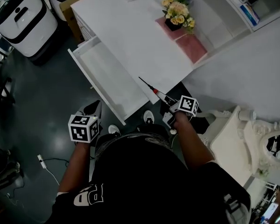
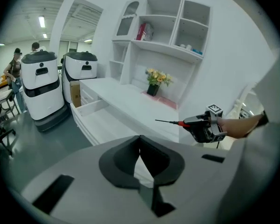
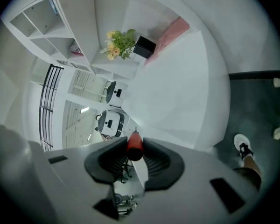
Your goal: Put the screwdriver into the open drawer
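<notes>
My right gripper is shut on the screwdriver, which has a red collar and a thin dark shaft. Its tip hangs over the near corner of the white desk, pointing toward the open drawer. In the right gripper view the red handle sits between the two pads. The left gripper view shows the screwdriver held level beyond the drawer. My left gripper hovers over the floor in front of the drawer, and its jaws are shut and hold nothing.
A flower pot stands on a pink cloth at the back of the desk. Two white service robots and a cardboard box stand to the left. An ornate white chair is at my right, and a cable lies on the floor.
</notes>
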The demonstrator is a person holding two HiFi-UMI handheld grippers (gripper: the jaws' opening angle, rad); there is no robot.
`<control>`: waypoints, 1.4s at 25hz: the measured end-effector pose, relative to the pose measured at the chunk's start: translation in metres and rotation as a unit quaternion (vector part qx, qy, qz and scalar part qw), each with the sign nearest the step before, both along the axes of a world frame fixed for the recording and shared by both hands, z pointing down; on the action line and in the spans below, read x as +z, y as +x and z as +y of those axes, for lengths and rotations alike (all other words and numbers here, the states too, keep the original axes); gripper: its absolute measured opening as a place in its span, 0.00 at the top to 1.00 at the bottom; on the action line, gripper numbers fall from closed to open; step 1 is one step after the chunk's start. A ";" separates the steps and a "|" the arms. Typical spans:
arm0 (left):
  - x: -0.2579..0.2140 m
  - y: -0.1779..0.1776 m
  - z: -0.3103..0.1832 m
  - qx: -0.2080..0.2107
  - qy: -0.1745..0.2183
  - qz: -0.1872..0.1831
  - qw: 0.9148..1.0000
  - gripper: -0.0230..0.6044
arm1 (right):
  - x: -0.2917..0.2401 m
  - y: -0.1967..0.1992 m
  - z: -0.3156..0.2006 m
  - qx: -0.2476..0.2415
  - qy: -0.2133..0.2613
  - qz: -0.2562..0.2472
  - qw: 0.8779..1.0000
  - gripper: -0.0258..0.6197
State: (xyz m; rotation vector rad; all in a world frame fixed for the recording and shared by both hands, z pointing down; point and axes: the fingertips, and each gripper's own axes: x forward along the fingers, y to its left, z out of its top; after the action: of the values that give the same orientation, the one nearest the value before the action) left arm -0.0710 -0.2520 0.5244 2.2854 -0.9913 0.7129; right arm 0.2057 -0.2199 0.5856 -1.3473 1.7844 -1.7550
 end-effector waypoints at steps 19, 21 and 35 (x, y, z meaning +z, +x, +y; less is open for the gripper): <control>0.024 -0.051 0.019 0.041 -0.030 0.007 0.999 0.94 | 0.032 -0.093 0.010 -0.019 -0.046 0.061 0.997 0.79; 0.029 -0.055 0.016 0.035 -0.030 0.007 0.999 0.94 | 0.036 -0.099 0.002 -0.028 -0.049 0.073 0.996 0.79; 0.039 -0.077 0.012 -0.022 -0.041 0.015 0.999 0.94 | 0.082 -0.125 -0.043 -0.109 -0.081 0.163 0.977 0.79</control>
State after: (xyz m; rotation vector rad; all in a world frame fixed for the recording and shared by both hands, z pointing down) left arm -0.1484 -0.2397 0.5632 2.1912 -0.9762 0.6862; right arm 0.0805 -0.2626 0.6671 -1.6413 2.0672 -1.9178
